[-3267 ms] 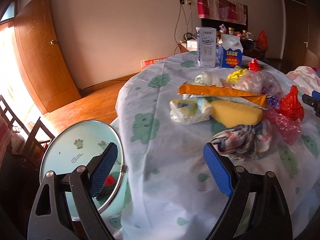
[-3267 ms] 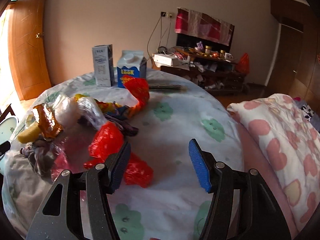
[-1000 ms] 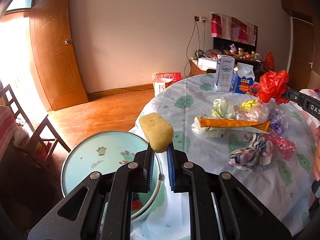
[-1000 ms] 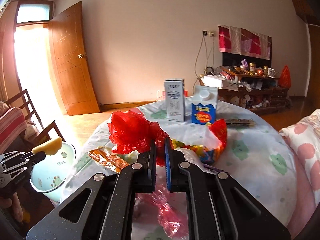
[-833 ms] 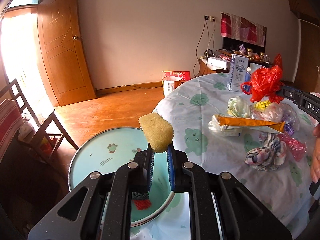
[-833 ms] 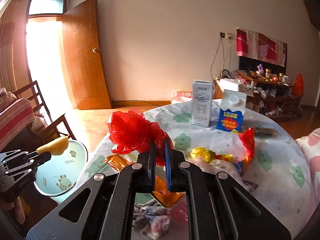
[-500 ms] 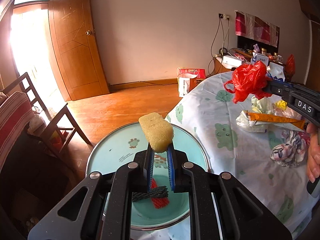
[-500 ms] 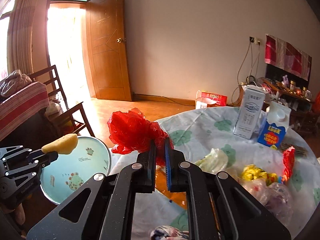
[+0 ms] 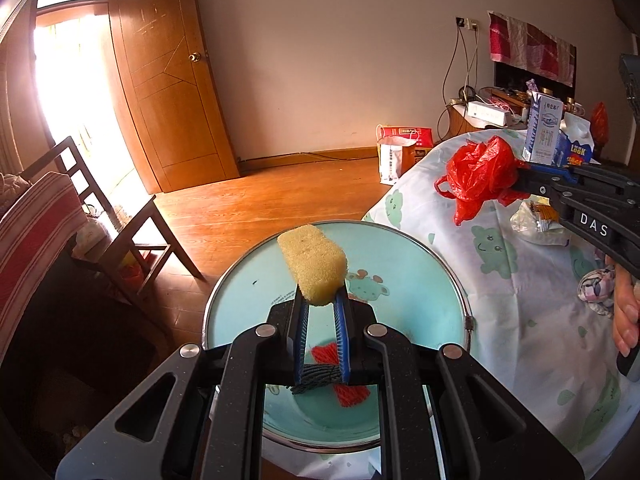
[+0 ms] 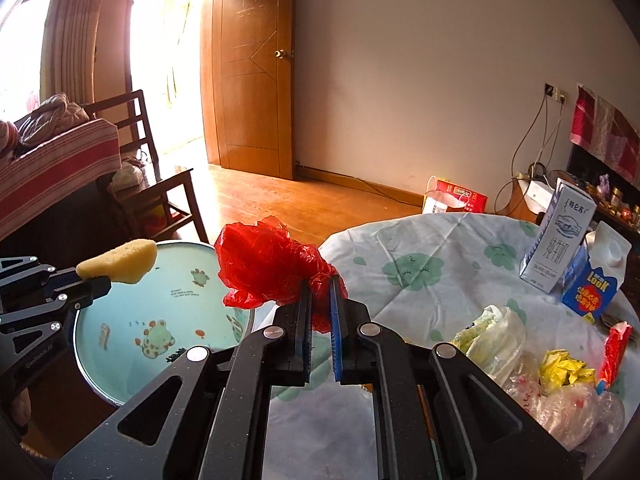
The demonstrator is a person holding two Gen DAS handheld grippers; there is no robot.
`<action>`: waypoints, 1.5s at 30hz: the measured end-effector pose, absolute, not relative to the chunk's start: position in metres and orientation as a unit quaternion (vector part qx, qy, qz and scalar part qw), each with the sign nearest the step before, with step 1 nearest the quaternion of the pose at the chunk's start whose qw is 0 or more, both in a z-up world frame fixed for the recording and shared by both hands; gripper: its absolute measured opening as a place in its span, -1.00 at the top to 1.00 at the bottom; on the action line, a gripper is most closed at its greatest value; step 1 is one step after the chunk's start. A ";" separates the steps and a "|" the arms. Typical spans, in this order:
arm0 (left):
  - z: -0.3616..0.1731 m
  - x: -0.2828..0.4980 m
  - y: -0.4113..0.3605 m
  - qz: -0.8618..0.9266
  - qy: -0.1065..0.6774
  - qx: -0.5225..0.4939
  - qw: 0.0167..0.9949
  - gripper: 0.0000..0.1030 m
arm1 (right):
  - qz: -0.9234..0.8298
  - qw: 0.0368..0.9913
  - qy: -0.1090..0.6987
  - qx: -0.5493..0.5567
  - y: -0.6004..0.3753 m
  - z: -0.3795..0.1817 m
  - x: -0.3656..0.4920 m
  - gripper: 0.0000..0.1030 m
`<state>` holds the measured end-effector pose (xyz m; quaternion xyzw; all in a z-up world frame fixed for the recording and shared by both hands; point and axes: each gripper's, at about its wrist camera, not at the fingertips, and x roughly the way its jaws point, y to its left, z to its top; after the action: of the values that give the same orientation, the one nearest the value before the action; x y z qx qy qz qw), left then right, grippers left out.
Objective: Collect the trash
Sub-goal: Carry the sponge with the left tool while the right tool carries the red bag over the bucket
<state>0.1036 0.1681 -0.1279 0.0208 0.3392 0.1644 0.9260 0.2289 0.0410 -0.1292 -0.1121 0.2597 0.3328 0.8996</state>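
Holding a yellow sponge (image 9: 313, 268) between its blue pads, the left gripper (image 9: 321, 307) is clamped nearly closed on the sponge's lower end; the sponge sticks up and forward past the fingertips, directly over the pale blue basin (image 9: 404, 256). Basin sits just beside the round table's edge, lower than the tabletop. Inside it, on the bottom: a red scrap (image 9: 352, 392) and a dark ribbed piece (image 9: 316, 374), partly hidden by the gripper body.

Right gripper (image 10: 320, 280): jaws pressed together on a crumpled red plastic bag (image 10: 268, 268), which bulges out to the left of the pads. Bag is in the air, above the table edge nearest the basin, not over the basin's centre. In the left wrist view the same bag (image 9: 478, 174) hangs off the right gripper (image 9: 520, 178) tips, with fingers of a hand (image 9: 626, 316) on its handle.

Table (image 10: 432, 248), covered by a pale cloth with green prints, carries:
- white carton (image 10: 558, 240), upright
- blue carton (image 10: 594, 278), upright, touching the white one
- clear bags (image 10: 496, 336), yellow wrapper (image 10: 564, 370), red wrapper (image 10: 614, 346), heaped near the right side

Background: wooden door (image 10: 254, 68) open, wooden chair (image 10: 160, 184), red-and-white paper bag (image 10: 454, 198) on the floor by the wall.
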 end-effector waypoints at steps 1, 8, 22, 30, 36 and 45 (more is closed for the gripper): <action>-0.129 0.103 0.169 0.169 0.340 0.023 0.925 0.77 | 0.333 0.898 0.260 -0.117 0.043 -0.131 0.229 0.83; -0.134 0.097 0.180 0.189 0.348 0.027 0.918 0.76 | 0.340 0.893 0.259 -0.143 0.057 -0.136 0.227 0.83; -0.130 0.090 0.184 0.204 0.332 0.017 0.921 0.76 | 0.362 0.880 0.261 -0.165 0.068 -0.142 0.224 0.83; -0.129 0.088 0.184 0.203 0.329 0.018 0.922 0.76 | 0.366 0.877 0.262 -0.166 0.069 -0.143 0.225 0.83; -0.128 0.088 0.185 0.204 0.329 0.016 0.922 0.75 | 0.371 0.875 0.261 -0.169 0.070 -0.144 0.224 0.83; -0.130 0.089 0.185 0.204 0.332 0.015 0.921 0.75 | 0.371 0.874 0.260 -0.173 0.071 -0.144 0.223 0.83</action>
<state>0.0890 0.1855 -0.1301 0.0154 0.3325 0.2036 0.9208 0.2230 0.0714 -0.1441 -0.1727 0.2604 0.3711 0.8745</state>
